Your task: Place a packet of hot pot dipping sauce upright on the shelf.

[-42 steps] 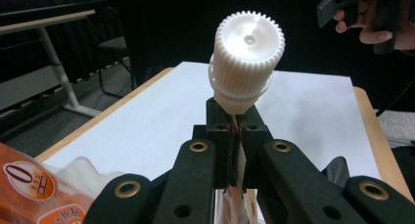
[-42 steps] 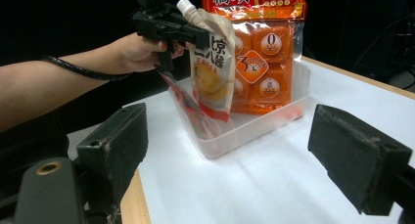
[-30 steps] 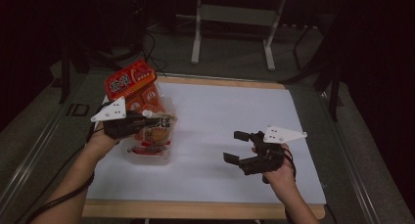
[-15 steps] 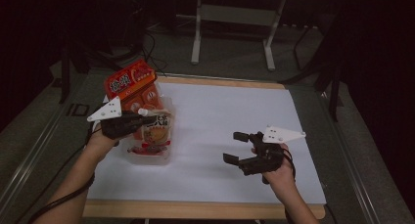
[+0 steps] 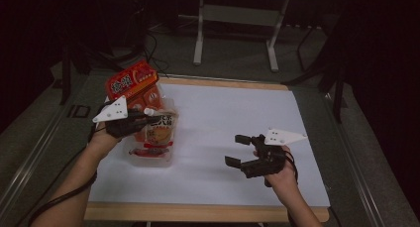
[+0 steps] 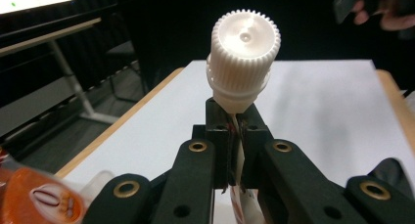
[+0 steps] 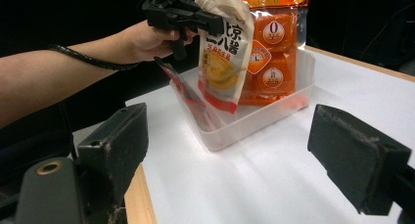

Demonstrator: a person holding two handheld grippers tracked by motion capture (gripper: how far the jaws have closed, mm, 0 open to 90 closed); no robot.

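Observation:
My left gripper [image 5: 148,117] is shut on the neck of a white spouted pouch [image 5: 161,128], just under its ribbed white cap [image 6: 243,53]. The left gripper view shows the jaws [image 6: 233,116] pinched together on the pouch top. The pouch [image 7: 225,53] hangs upright with its lower end inside a clear plastic container [image 7: 254,116]. An orange snack pack [image 7: 271,48] stands behind it in the same container [image 5: 148,157]. My right gripper [image 5: 234,149] rests open over the white table, well to the right, with nothing between its fingers [image 7: 117,141].
A flat red packet [image 7: 188,99] leans inside the container's near wall. The white table top [image 5: 223,113] has a wooden edge; dark floor, cables and a metal stand lie beyond it.

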